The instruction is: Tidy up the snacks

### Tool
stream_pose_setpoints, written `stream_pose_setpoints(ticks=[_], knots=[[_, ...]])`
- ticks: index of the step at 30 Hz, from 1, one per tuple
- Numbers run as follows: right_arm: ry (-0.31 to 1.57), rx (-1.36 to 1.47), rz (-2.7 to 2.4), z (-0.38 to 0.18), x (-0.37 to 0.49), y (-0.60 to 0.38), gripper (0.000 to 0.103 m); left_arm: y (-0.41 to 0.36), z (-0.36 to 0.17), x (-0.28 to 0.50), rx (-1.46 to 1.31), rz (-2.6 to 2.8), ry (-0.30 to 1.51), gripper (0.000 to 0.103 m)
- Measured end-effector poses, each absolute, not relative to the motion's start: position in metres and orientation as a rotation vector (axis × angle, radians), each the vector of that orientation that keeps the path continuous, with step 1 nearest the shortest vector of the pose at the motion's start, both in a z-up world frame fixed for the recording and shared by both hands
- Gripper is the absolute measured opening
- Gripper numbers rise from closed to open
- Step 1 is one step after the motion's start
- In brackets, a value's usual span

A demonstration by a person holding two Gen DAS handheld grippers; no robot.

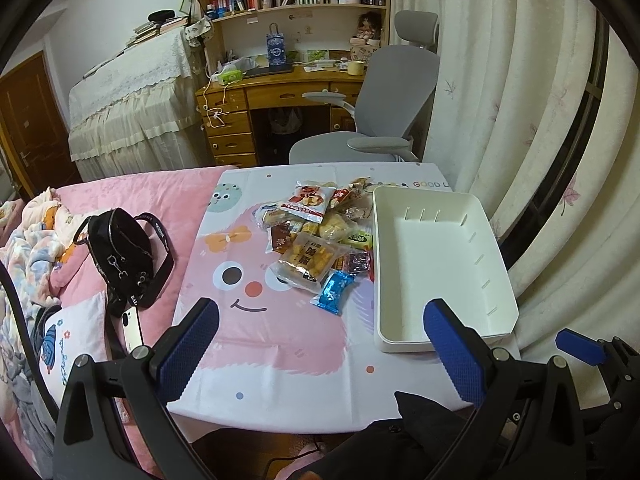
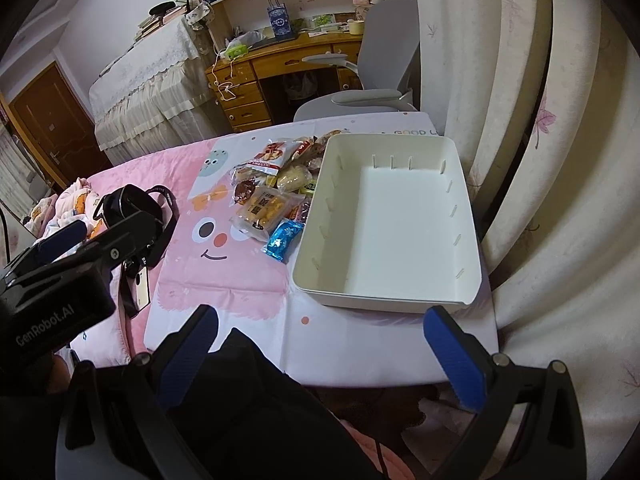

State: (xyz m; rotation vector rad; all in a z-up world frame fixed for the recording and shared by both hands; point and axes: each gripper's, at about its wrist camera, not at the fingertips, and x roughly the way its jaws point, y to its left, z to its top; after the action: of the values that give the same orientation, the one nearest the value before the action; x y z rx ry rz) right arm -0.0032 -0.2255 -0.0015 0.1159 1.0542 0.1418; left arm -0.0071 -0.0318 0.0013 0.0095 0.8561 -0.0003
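Snacks piled beside a bare white bin on the surface.
Both hand-held grippers, left and right, gape apart, holding nothing; lower packets are hidden, labels unreadable.

The left gripper is held level and pointing forward, its jaws spread wide with nothing between them; the blue ribbed pads face each other across a broad gap. The right gripper is likewise spread wide and empty, tilted a little downward. In the left wrist view one blue fingertip of the right gripper shows at the lower right edge, just beside the left one. In the right wrist view the left gripper's black body lies at the left, slightly ahead. A dark sleeve shows below the right gripper.
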Motion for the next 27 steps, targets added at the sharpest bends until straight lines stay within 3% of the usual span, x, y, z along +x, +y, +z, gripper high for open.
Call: stream_pose_setpoints(ticks=[27], knots=[[1.102, 0.097, 0.207, -0.011, -0.002, -0.224, 0.103, -0.011, -0.007, -0.021, -0.05, 0.071, 0.906, 0.102]])
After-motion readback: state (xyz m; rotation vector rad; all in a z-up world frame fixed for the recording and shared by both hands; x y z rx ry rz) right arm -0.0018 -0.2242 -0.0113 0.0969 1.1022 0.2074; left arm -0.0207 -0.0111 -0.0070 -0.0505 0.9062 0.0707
